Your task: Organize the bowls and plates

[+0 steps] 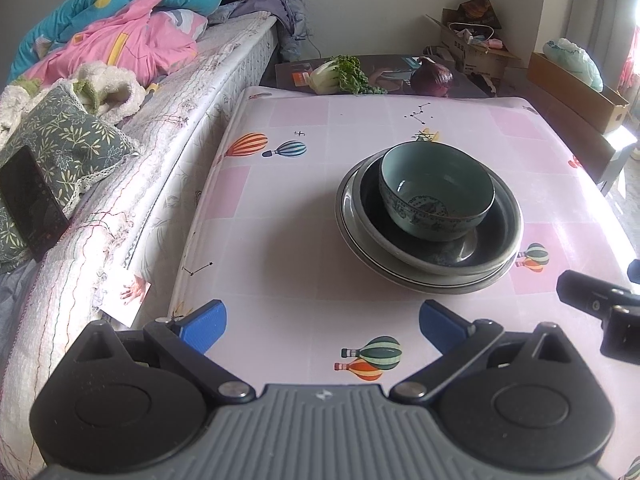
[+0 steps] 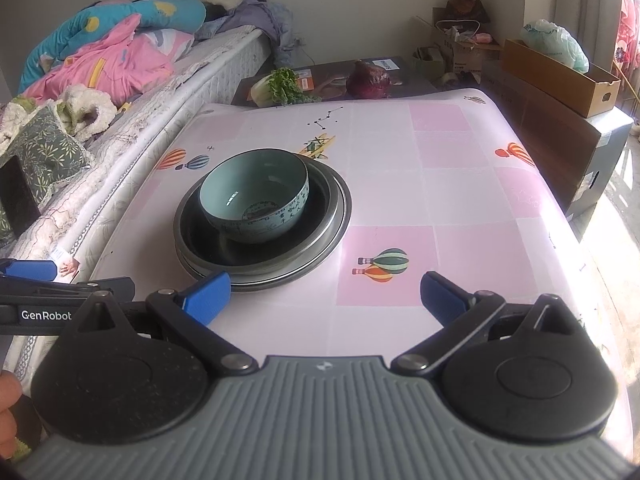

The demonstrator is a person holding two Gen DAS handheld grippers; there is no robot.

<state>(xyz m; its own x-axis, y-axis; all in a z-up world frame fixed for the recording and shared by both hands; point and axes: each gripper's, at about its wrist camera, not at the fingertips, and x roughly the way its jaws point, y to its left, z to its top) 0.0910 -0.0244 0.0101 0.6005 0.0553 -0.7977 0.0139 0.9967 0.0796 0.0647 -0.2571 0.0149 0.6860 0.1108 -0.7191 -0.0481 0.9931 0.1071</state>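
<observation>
A teal patterned bowl (image 1: 436, 194) (image 2: 256, 196) sits inside a dark deep plate (image 1: 492, 240) (image 2: 316, 228), which rests on a wider grey plate (image 1: 348, 216) (image 2: 340, 216), all stacked on the pink table (image 1: 280, 240) (image 2: 440, 208). My left gripper (image 1: 322, 322) is open and empty, held back from the stack near the table's front edge. My right gripper (image 2: 324, 296) is open too, with nothing between its fingers; its left fingertip (image 2: 208, 294) overlaps the stack's near rim in the view. Part of the right gripper (image 1: 600, 304) shows at the left wrist view's right edge.
A bed (image 1: 120, 160) with quilts and pillows runs along the table's left side. Beyond the far edge lie a leafy vegetable (image 1: 340, 74) and a red cabbage (image 1: 432, 76). Cardboard boxes (image 2: 560, 76) stand at the right. A fingertip (image 2: 8, 392) shows at lower left.
</observation>
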